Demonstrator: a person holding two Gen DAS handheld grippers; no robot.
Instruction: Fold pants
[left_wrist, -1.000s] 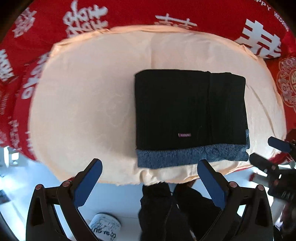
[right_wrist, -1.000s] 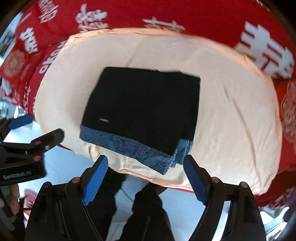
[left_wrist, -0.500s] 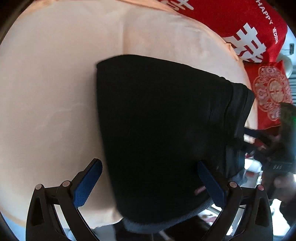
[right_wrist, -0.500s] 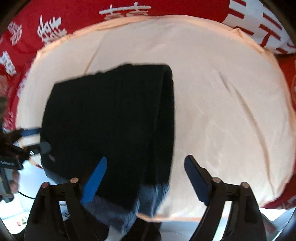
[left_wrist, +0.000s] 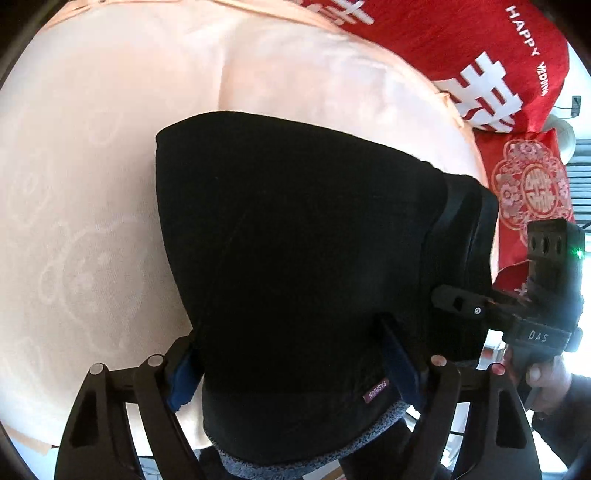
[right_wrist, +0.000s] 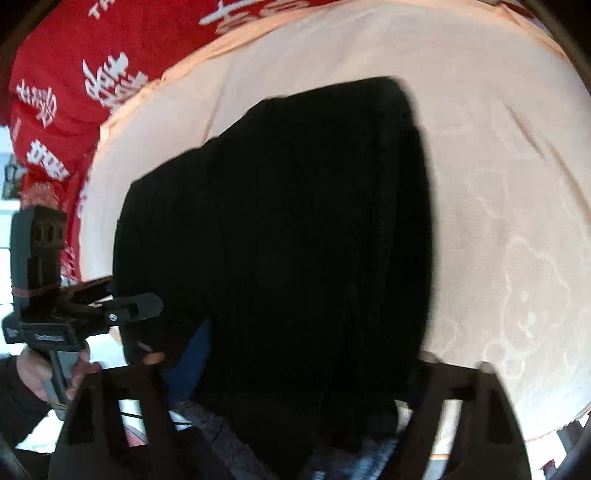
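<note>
Peach patterned cloth (left_wrist: 92, 184) over red bedding carries the folded black pants with grey fleece lining (left_wrist: 295, 240). Left gripper (left_wrist: 291, 365) and right gripper (right_wrist: 295, 373) both straddle its near edge, jaws closing; whether the pads press yet seems unclear.

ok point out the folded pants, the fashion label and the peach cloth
folded pants (left_wrist: 295, 240): left wrist view, middle of the black top layer
fashion label (left_wrist: 377, 391): left wrist view, on the tag's lettering
peach cloth (right_wrist: 498, 147): right wrist view, bare patch right of the pants
</note>
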